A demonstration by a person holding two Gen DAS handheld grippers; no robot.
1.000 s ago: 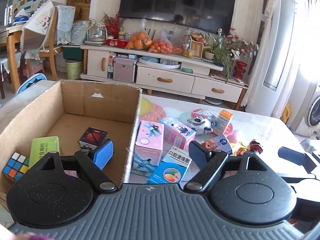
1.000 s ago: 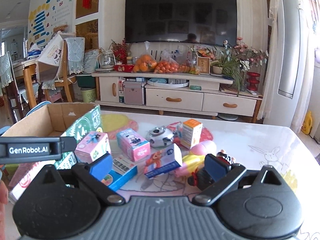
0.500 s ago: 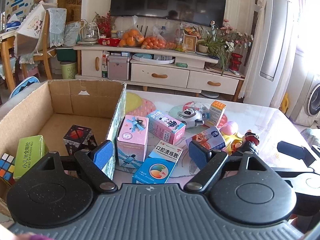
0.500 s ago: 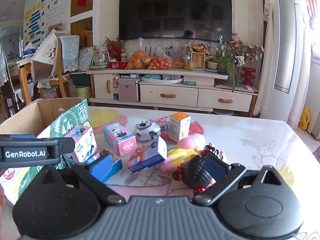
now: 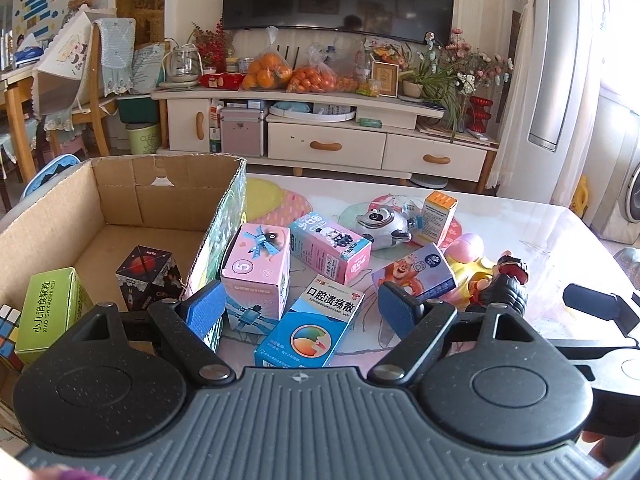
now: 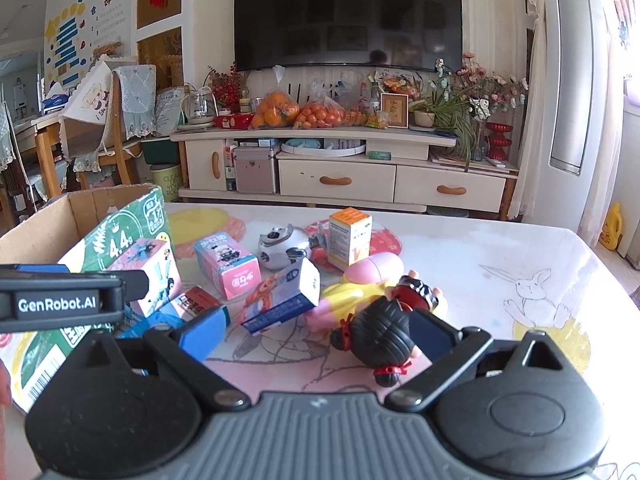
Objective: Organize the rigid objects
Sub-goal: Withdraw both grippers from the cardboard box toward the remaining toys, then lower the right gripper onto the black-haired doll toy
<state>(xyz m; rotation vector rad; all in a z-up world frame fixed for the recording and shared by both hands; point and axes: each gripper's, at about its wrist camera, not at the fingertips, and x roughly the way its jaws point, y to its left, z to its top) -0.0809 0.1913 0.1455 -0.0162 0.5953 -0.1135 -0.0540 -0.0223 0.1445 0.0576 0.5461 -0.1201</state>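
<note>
The right gripper is hanging wide open and empty, its right pad beside the doll figurine lying near the cardboard box. Left gripper is gaping empty too. That rounded head risks slipping sideways when squeezed.

An open cardboard box holds a green carton, a dark cube and a colour cube, while pink cartons, a blue carton and a black-haired doll lie beside it.
</note>
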